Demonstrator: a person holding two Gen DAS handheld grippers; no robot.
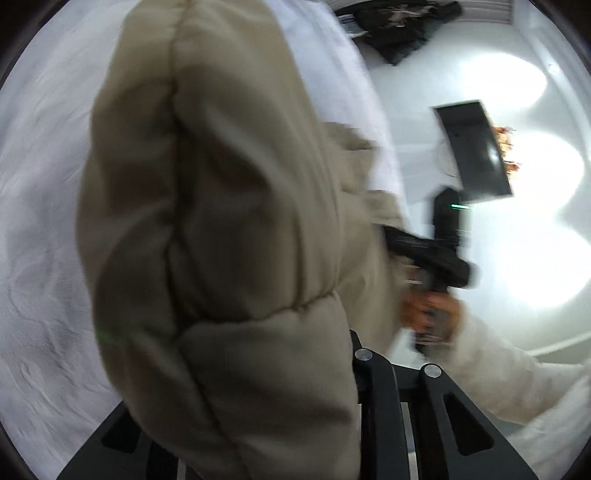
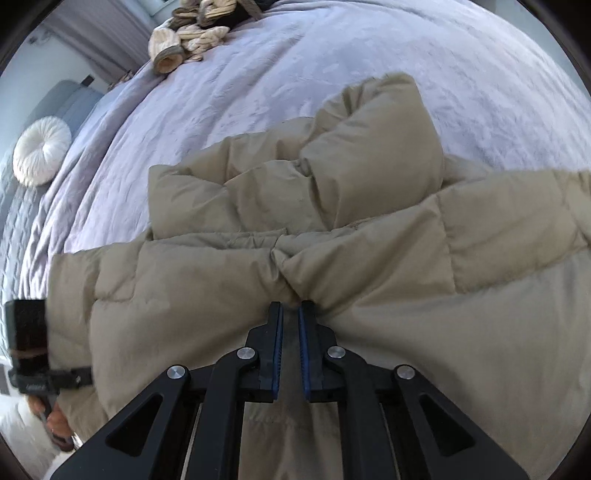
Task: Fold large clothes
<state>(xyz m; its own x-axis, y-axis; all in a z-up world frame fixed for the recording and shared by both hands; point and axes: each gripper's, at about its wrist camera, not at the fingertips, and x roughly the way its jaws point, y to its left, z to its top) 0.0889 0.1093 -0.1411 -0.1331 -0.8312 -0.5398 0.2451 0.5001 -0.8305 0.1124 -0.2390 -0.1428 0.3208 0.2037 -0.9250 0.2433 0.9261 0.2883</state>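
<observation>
The right gripper (image 2: pixel 290 308) is seen nearly closed, its blue pads (image 2: pixel 303 354) pinching a gathered fold of the tan puffer jacket (image 2: pixel 369 266). The left gripper (image 1: pixel 258 387) is mostly hidden behind a bulging quilted part of the same jacket; fabric is draped over its jaws and appears to be clamped, though the fingertips cannot be seen. The jacket is spread on a bed with a pale lilac cover (image 2: pixel 295 74), one sleeve folded across its body. A pile of knitwear (image 2: pixel 192 33) is lying at the far edge, well apart. A round white cushion (image 2: pixel 41 149) is placed beside the bed.
</observation>
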